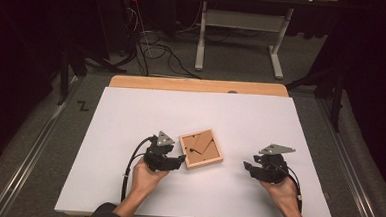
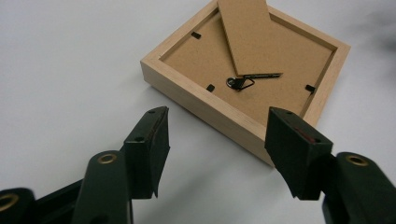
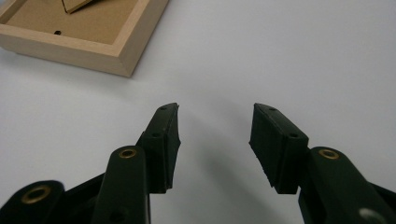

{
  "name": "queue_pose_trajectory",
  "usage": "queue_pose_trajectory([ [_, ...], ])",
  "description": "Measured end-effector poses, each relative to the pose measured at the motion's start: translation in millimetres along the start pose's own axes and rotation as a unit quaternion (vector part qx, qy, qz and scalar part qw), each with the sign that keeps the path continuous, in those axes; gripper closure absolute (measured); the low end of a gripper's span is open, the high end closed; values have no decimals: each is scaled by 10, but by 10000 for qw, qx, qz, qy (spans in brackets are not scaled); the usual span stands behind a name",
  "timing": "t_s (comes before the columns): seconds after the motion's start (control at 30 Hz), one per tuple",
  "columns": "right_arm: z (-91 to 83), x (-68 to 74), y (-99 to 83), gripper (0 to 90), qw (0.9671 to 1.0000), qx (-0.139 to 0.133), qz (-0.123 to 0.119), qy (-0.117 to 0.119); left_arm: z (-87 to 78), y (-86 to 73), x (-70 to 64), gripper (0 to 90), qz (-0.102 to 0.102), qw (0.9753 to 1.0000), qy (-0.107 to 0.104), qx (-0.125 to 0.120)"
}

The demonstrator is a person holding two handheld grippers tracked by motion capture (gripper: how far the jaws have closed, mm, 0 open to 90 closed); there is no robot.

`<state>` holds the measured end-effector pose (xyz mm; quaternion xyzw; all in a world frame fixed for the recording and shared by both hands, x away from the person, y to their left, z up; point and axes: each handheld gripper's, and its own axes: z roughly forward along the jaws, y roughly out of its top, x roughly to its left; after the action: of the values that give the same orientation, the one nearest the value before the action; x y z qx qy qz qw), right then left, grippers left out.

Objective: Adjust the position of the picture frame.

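A small wooden picture frame (image 1: 201, 148) lies face down on the white table, its brown backing board and folding stand up. In the left gripper view the frame (image 2: 201, 95) shows a black hanger ring (image 2: 240, 83) and small black tabs. My left gripper (image 1: 180, 161) is open, its tips just short of the frame's near-left edge, and in its own view my left gripper (image 2: 217, 135) has one jaw overlapping the frame's near edge. My right gripper (image 1: 246, 167) is open over bare table, a short way right of the frame. The frame's corner (image 3: 126, 56) lies up-left of my right gripper (image 3: 215, 126).
The white table top (image 1: 130, 115) has a wooden strip (image 1: 197, 85) along its far edge. Beyond it are a grey floor with loose cables (image 1: 159, 51) and the white legs of another table (image 1: 200, 39).
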<state>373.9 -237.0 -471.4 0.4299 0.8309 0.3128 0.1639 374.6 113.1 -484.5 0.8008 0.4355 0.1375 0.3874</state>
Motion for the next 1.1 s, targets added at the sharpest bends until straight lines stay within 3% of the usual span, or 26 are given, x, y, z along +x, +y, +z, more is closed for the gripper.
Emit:
queue_pose_trajectory([
  [0.07,30,49,60,545,9999,45,-104,41,0,9,9,392,-122,9999,-59,-88],
  [0.37,128,112,177,577,9997,3,-222,138,23,25,29,394,-201,9997,-24,-150],
  [0.53,205,128,233,578,9995,-16,-161,273,37,41,44,393,-354,9992,-33,-203],
  [1.0,295,207,388,574,9993,-169,-131,301,128,143,0,399,-348,9993,62,-90],
  [1.1,331,233,417,575,9993,-100,-119,354,138,154,3,401,-400,9991,59,-105],
])
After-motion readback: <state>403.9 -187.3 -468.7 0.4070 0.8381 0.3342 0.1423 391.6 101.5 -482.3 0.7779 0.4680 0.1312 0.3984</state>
